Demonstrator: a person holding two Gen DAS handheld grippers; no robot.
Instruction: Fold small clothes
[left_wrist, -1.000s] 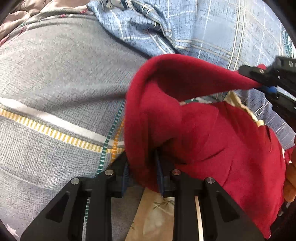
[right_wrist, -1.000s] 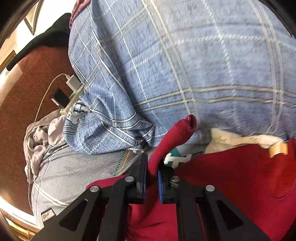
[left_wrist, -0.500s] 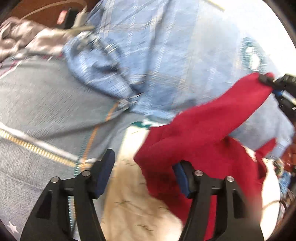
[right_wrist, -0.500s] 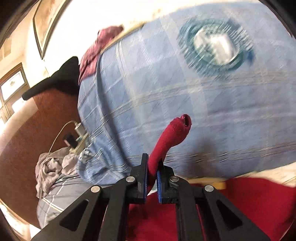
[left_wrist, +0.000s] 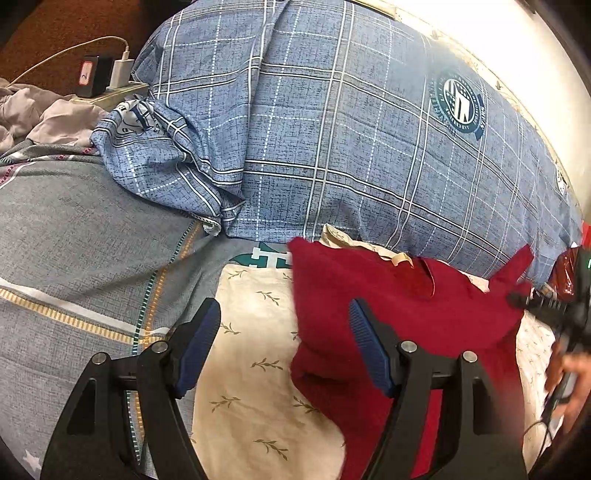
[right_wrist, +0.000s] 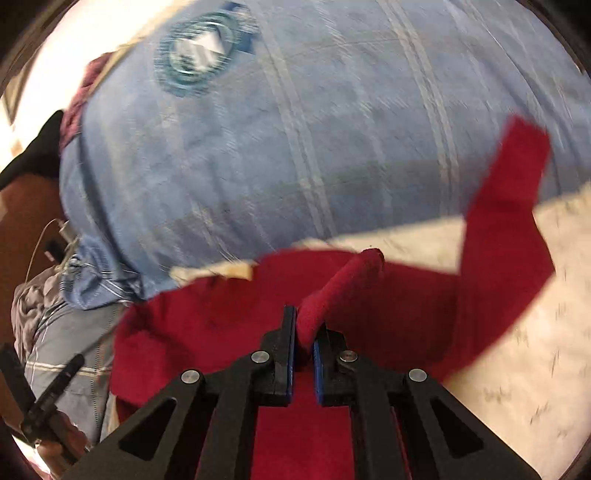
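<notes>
A small dark red garment (left_wrist: 391, 317) lies on a cream leaf-print cloth (left_wrist: 251, 354) on the bed. My left gripper (left_wrist: 284, 343) is open and empty, its jaws wide apart over the cream cloth and the garment's left edge. My right gripper (right_wrist: 303, 332) is shut on a rolled fold of the red garment (right_wrist: 221, 332), holding it low over the rest of the garment. One red sleeve (right_wrist: 509, 184) sticks up at the right. The right gripper also shows at the right edge of the left wrist view (left_wrist: 546, 306).
A big blue plaid duvet (left_wrist: 351, 140) bulges behind the garment. A grey striped bedsheet (left_wrist: 74, 240) lies to the left. A power strip with chargers (left_wrist: 107, 81) and crumpled grey clothes (left_wrist: 33, 118) sit at the far left.
My left gripper opened and let go of the red garment, then drew back. My right gripper lifted its fold, then carried it down and across over the garment, which now lies flatter.
</notes>
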